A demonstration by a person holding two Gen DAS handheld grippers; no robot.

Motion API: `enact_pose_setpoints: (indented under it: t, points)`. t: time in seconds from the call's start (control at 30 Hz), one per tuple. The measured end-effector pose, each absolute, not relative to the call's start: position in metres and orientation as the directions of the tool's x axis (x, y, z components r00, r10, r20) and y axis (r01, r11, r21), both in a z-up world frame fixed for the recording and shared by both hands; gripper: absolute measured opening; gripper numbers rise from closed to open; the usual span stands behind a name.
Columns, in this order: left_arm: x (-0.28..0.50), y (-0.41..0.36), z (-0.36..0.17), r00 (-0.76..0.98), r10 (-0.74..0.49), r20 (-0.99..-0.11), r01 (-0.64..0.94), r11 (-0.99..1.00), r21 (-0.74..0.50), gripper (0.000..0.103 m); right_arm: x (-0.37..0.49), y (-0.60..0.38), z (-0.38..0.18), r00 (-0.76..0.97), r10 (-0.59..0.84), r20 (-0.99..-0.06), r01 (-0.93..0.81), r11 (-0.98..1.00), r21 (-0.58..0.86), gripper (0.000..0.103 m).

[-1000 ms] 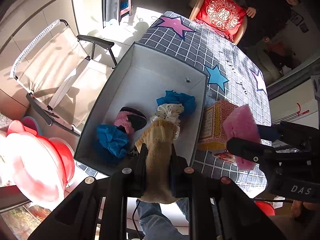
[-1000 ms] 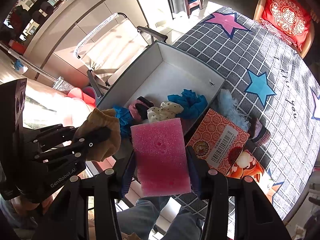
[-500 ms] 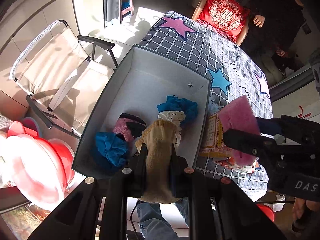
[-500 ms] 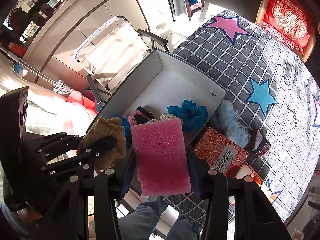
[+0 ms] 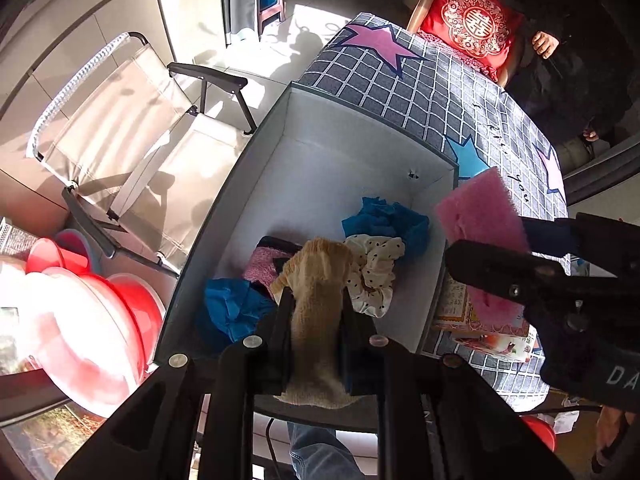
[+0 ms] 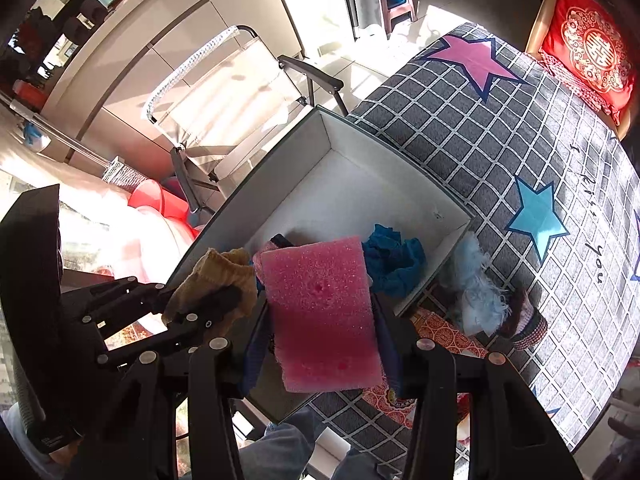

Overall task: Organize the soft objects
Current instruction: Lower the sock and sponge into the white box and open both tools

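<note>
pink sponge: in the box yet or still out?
Out. The sponge is clamped in the right gripper, held above the box.

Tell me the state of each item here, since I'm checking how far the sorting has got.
left gripper: shut on the tan sock, above the box.
right gripper: shut on the pink sponge.
box: open, holds blue cloths, a dotted scrunchie and a pink-black sock.
light blue fluffy item: outside the box, on the tablecloth.

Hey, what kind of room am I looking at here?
Probably a home's living or dining area: a table under a checked star tablecloth, a folding armchair on a sunlit tiled floor, and a red embroidered cushion on a chair.
</note>
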State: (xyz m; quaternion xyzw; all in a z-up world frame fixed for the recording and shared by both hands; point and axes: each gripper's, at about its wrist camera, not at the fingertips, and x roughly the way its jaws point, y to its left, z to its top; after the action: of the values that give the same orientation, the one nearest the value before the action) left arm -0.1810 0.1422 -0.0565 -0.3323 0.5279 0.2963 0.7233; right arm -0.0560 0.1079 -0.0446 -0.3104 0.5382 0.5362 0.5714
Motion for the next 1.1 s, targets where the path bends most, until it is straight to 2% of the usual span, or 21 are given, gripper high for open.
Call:
enact_pose_setpoints:
  t: [0.5,0.6,0.7,0.73,0.77,0.8,0.83,0.87,0.9,0.97,1.1]
  points:
    - [-0.171,0.148,-0.065,0.242,0.066,-0.968,-0.785,0.6,-0.156,0.02,-0.049,0.122,-0.053,-0.152,0.265,-0.952,-0.946,0.241,0.218,0.05]
    - [-0.168,0.148,-0.065,0.246,0.061,-0.967,-0.778,0.607,-0.16,0.025,-0.047,0.124,-0.054,-0.15,0.265,-0.953,-0.946,0.24,0.216,0.05]
    - [-0.164,0.146,-0.066,0.255,0.054,-0.965,-0.765,0.623,-0.167,0.051,-0.045,0.126,-0.055,-0.157,0.269,-0.95,-0.944,0.244,0.224,0.05]
    - [-0.163,0.146,-0.066,0.253,0.056,-0.966,-0.762,0.626,-0.163,0.068,-0.044,0.126,-0.055,-0.159,0.271,-0.949,-0.942,0.246,0.228,0.051]
    - [-0.162,0.145,-0.066,0.251,0.052,-0.967,-0.76,0.629,-0.163,0.082,-0.042,0.127,-0.054,-0.16,0.274,-0.948,-0.941,0.25,0.231,0.056]
    - [-0.161,0.144,-0.067,0.253,0.043,-0.966,-0.755,0.633,-0.17,0.083,-0.041,0.127,-0.054,-0.158,0.276,-0.948,-0.939,0.254,0.231,0.076]
    - [-0.16,0.144,-0.068,0.255,0.035,-0.966,-0.752,0.636,-0.175,0.083,-0.04,0.126,-0.053,-0.149,0.279,-0.949,-0.939,0.261,0.224,0.088]
    - [-0.159,0.143,-0.068,0.25,0.04,-0.967,-0.753,0.636,-0.168,0.085,-0.038,0.125,-0.053,-0.125,0.279,-0.952,-0.941,0.27,0.203,0.093]
    - [-0.159,0.142,-0.069,0.234,0.057,-0.971,-0.755,0.639,-0.145,0.088,-0.036,0.124,-0.052,-0.121,0.282,-0.952,-0.941,0.273,0.2,0.093]
    - [-0.159,0.143,-0.069,0.221,0.084,-0.972,-0.763,0.636,-0.119,0.103,-0.032,0.122,-0.052,-0.127,0.28,-0.952,-0.936,0.284,0.209,0.093]
    - [-0.162,0.149,-0.074,0.241,0.037,-0.97,-0.788,0.591,-0.173,0.103,-0.02,0.111,-0.045,-0.11,0.295,-0.949,-0.928,0.312,0.204,0.093]
